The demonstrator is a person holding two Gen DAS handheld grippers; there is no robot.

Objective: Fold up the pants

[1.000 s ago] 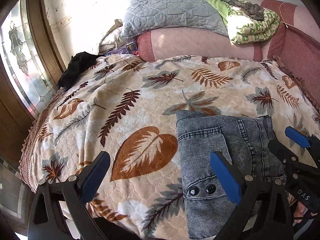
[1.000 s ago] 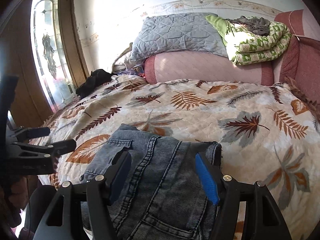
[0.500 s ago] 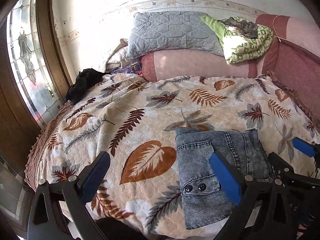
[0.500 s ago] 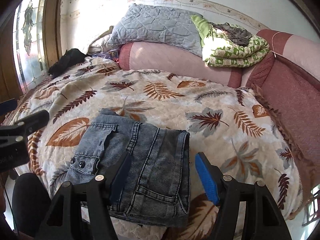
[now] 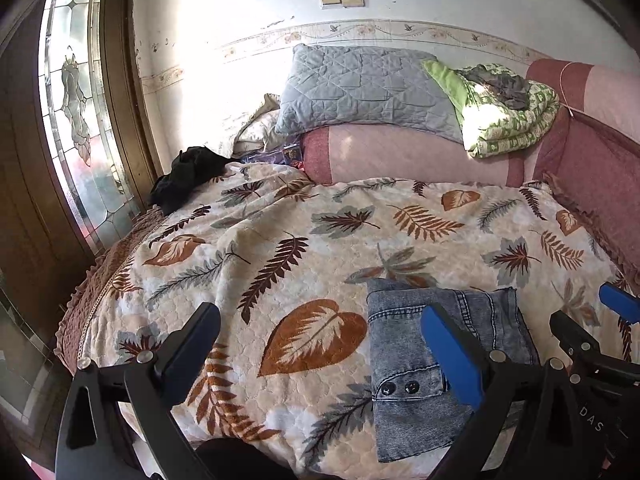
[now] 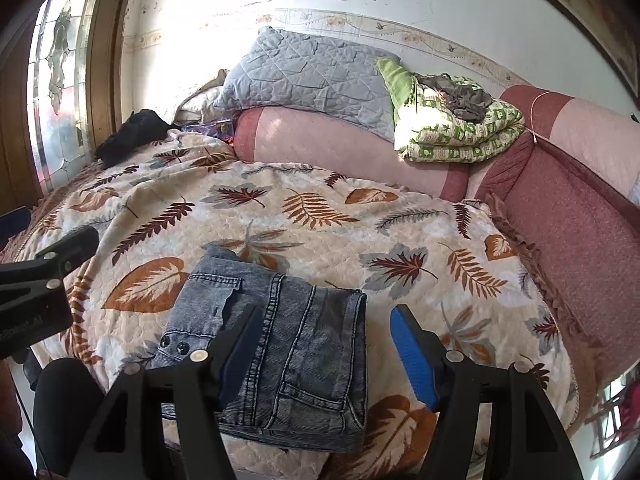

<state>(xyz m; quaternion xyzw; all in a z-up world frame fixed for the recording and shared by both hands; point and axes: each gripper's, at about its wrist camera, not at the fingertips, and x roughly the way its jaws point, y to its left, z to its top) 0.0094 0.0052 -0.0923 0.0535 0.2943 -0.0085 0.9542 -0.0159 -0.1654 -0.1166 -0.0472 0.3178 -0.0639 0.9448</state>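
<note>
- Resting as a squat rectangular bundle near the front edge of the bed (image 5: 280, 240), the pants (image 6: 288, 344) look fully folded; the layered hems along their right side and the two snap buttons (image 6: 176, 347) on the left flap suggest several folds stacked on one another.
- You seem to have parked the bundle close to the front edge because that is the part of the bed within easy reach, and the leaf-print cover gives it a flat, soft base that keeps the stack from sliding apart.
- Your right gripper (image 6: 324, 354) hangs above the pants with its jaws spread and nothing between them; the left jaw overlaps the denim in the right wrist view, the right jaw sits past the bundle's right side, and neither pad appears to press the cloth.
- Your left gripper (image 5: 320, 356) is likewise released and empty, its jaws straddling bare cover and the bundle's left edge, with the pants lying just to its right, toward the other tool.
- Holding both tools clear of the fabric reads as the end of the job: no loose leg or waistband shows that would call for another fold, to my eye.
- Pillows (image 5: 360, 88) and a rolled quilt (image 5: 504, 116) stay well apart at the far edge.
</note>
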